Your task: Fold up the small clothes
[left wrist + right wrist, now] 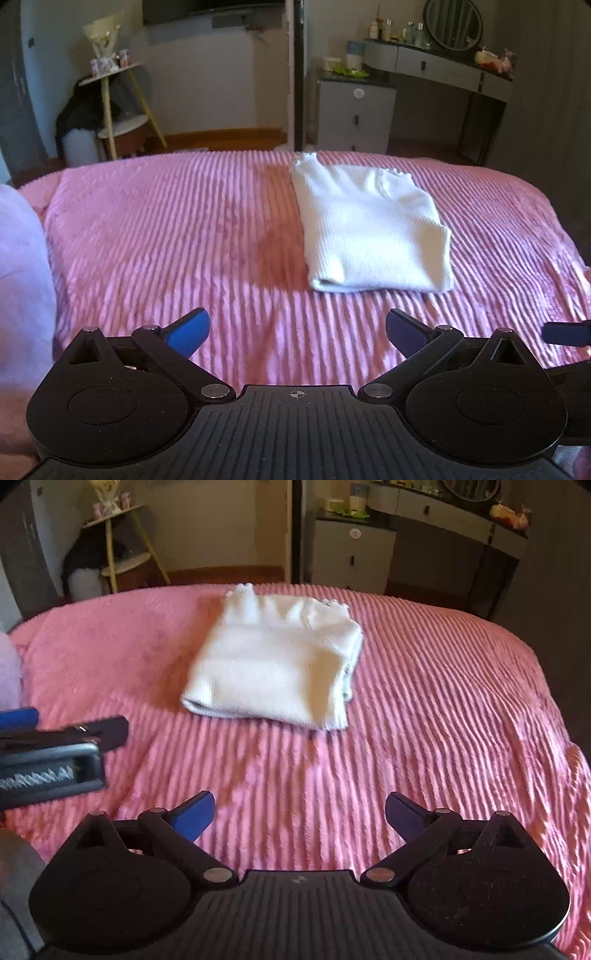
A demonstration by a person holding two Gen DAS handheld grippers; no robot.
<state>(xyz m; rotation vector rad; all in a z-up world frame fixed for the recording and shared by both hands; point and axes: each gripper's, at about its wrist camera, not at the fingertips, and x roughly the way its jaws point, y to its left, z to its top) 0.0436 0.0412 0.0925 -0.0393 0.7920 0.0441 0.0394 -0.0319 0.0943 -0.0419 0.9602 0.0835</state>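
Folded white ribbed knit garment (373, 225) lying flat toward far edge of pink ribbed bed cover (166, 229). Left tool (297, 332) and right tool (300, 812) both spread, empty, near edge. Best finished by squaring edges, pressing layers flat.

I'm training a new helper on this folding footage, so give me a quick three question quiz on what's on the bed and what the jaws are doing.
1. True or false: the white garment lies folded on the pink bedspread.
2. The left gripper jaws are: A) shut on the garment, B) open, holding nothing, C) shut on the bedspread.
3. Fill in: the right gripper is ____ from the garment.

Key: 1 true. 2 B. 3 apart, its jaws open with bare bedspread between them and the garment.
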